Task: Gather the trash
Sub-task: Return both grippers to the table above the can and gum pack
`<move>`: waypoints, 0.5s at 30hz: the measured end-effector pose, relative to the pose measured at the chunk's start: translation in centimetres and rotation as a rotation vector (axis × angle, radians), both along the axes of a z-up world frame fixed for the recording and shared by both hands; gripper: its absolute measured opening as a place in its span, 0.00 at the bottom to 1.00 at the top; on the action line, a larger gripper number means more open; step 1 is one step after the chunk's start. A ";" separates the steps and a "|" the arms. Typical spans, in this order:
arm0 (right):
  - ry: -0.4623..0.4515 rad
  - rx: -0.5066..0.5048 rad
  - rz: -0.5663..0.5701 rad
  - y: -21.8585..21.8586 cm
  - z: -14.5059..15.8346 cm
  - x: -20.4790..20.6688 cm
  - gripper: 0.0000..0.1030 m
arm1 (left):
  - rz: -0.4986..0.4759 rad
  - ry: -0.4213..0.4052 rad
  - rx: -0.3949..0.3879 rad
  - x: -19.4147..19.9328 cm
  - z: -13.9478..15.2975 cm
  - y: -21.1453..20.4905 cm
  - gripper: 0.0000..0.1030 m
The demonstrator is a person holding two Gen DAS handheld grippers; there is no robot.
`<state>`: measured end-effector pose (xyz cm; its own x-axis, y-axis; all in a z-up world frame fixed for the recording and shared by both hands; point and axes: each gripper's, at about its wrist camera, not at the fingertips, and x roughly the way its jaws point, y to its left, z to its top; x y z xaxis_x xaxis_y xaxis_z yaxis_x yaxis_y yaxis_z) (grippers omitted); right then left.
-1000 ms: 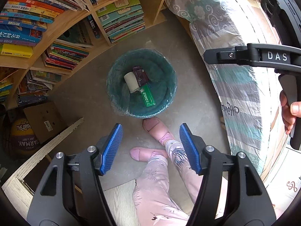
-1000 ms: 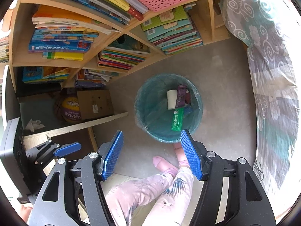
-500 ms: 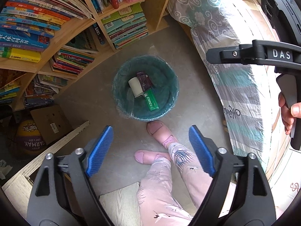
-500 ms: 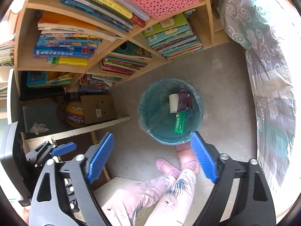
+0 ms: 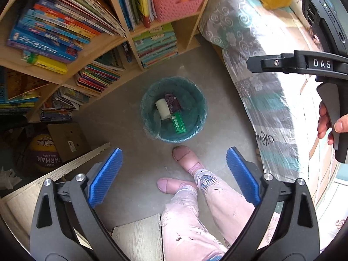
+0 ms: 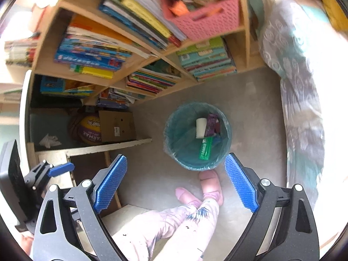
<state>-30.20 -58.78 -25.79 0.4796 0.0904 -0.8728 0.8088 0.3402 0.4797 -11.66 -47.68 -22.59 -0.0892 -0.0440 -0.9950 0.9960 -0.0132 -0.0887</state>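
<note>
Soft daylight fills both fisheye views, blowing out to white glare along the left and right edges of the right wrist view, where the pink basket (image 6: 202,15) and books (image 6: 93,52) smear with motion blur, while the bookshelf (image 5: 71,50) bows strongly toward dark vignetted corners.
</note>
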 end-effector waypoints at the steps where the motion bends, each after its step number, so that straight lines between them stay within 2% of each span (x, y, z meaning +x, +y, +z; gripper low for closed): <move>1: -0.001 -0.021 0.023 0.1 0.8 0.3 0.88 | 0.008 -0.003 -0.011 0.2 0.6 0.2 0.92; 9: -0.049 -0.090 0.200 0.9 5.6 3.4 0.89 | 0.080 -0.029 -0.075 1.6 5.0 2.1 0.93; 15: -0.119 -0.154 0.307 2.4 9.9 7.1 0.89 | 0.164 -0.033 -0.121 3.5 8.2 4.6 0.93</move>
<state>-23.07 -56.35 -15.91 0.5494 0.1177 -0.8272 0.5997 0.6339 0.4884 -8.20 -43.12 -14.40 -0.0388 -0.1744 -0.9839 0.9880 0.1408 -0.0640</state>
